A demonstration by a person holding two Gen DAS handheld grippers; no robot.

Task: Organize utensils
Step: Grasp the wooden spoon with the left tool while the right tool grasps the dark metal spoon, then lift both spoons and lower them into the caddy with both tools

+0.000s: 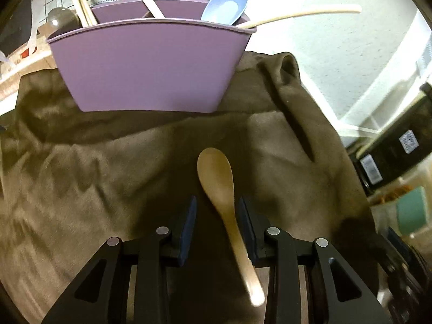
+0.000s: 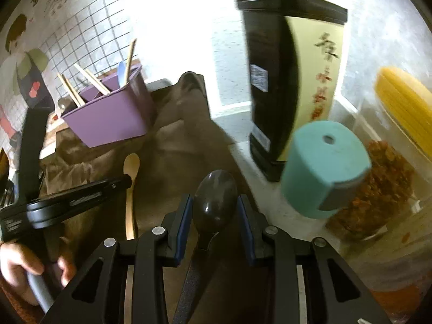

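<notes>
Pale wood marks the spoon (image 1: 220, 189) that lies on the brown cloth (image 1: 81, 175) covering the tabletop, its bowl towards the purple caddy (image 1: 151, 64) and its handle running back between the fingers of the left gripper (image 1: 217, 228). That long axis sits nearly in line with the gripper's reach, though off-centre, close against the right-hand finger (image 1: 247, 226) while the other stands clear. The left fingers are well apart and grip nothing; the spoon looks to rest on the cloth beneath them, so a small sideways correction seems needed before they close. The caddy stands just beyond, already holding chopsticks (image 1: 81, 2), a blue spoon (image 1: 226, 5) and other wooden handles. In the right wrist view, the right gripper (image 2: 214, 224) carries a dark spoon (image 2: 214, 202), bowl forward, handle running back between the fingers; whether the pads actually press it I cannot tell. Of the two, the left hand is nearer the wooden spoon.
</notes>
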